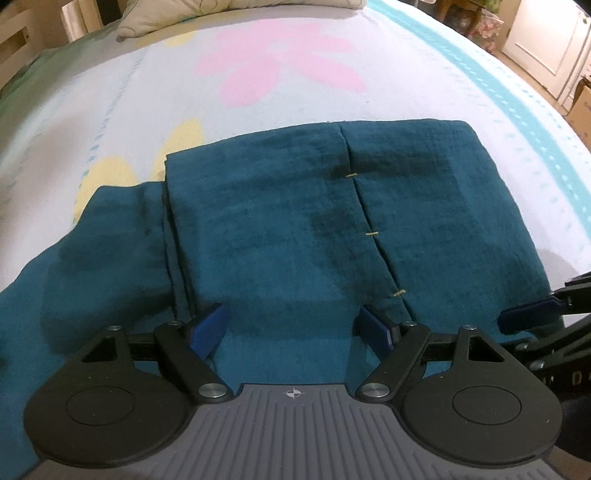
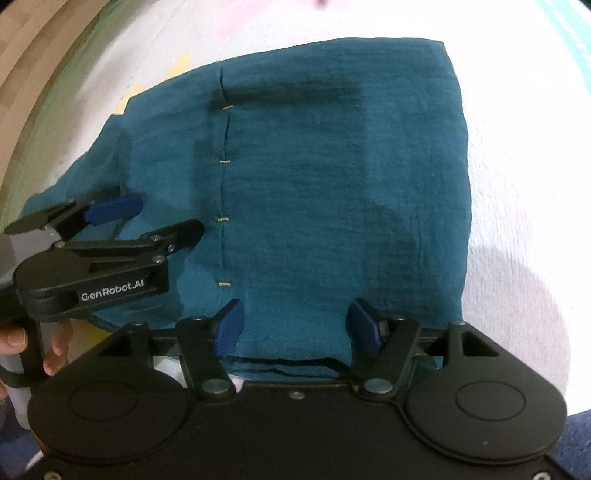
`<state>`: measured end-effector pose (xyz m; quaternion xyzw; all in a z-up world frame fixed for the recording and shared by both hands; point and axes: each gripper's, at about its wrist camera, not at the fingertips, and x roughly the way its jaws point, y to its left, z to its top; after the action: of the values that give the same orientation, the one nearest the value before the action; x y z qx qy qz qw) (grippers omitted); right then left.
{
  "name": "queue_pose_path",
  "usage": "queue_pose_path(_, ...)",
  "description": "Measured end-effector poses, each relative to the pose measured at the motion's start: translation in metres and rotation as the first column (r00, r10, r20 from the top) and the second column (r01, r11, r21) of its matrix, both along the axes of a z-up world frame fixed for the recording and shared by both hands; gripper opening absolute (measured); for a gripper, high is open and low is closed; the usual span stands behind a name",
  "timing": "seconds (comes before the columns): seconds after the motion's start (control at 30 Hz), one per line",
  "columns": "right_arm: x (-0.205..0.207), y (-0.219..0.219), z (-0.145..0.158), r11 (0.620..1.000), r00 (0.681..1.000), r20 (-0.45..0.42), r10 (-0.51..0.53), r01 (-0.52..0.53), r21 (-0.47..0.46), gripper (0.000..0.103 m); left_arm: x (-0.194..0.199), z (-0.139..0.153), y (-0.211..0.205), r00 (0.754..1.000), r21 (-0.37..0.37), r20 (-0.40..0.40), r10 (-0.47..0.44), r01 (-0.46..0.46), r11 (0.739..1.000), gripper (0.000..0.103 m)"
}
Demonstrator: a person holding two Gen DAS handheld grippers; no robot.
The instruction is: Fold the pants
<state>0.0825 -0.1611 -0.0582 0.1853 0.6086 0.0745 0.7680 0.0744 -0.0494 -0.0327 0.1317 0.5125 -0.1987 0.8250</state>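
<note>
The teal pants [image 1: 280, 221] lie folded into a thick rectangle on the bed, with a seam of small yellow stitches [image 1: 371, 233] running down the top layer. An unfolded part spreads to the left [image 1: 103, 236]. My left gripper [image 1: 291, 328] hovers open over the near edge of the fold, nothing pinched between its blue pads. In the right wrist view the same pants [image 2: 332, 184] fill the middle. My right gripper [image 2: 297, 328] stands open over their near edge, cloth lying flat beneath the jaws. The left gripper [image 2: 168, 214] shows at the left there, held by a hand [image 2: 14, 341].
The bed sheet [image 1: 110, 110] is pale with a pink flower print [image 1: 280, 62] and a turquoise stripe [image 1: 491, 85] near its right edge. A pillow [image 1: 166, 14] lies at the head. A white door [image 1: 546, 40] and a cardboard box [image 1: 581, 103] stand beyond the bed.
</note>
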Motion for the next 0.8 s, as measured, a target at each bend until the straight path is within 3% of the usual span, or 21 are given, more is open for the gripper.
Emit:
queue_pose_path(0.13, -0.001, -0.016, 0.003, 1.0, 1.0, 0.002, -0.007, 0.007, 0.022, 0.07, -0.001, 0.002, 0.004, 1.0, 0.009, -0.011, 0.005, -0.005, 1.0, 0.076)
queue_pose_path(0.23, -0.003, -0.016, 0.001, 1.0, 1.0, 0.008, -0.002, 0.002, 0.018, 0.07, -0.002, 0.009, 0.004, 1.0, 0.047, 0.004, 0.001, -0.001, 0.999, 0.062)
queue_pose_path(0.33, -0.003, -0.014, 0.0, 1.0, 1.0, 0.015, 0.003, -0.003, 0.011, 0.071, -0.005, 0.016, 0.009, 0.998, 0.054, 0.048, 0.049, -0.052, 0.997, 0.061)
queue_pose_path(0.8, -0.011, 0.004, 0.002, 1.0, 0.999, 0.043, 0.006, -0.006, -0.014, 0.071, -0.011, 0.037, 0.034, 0.969, 0.039, 0.091, 0.231, -0.236, 0.971, 0.057)
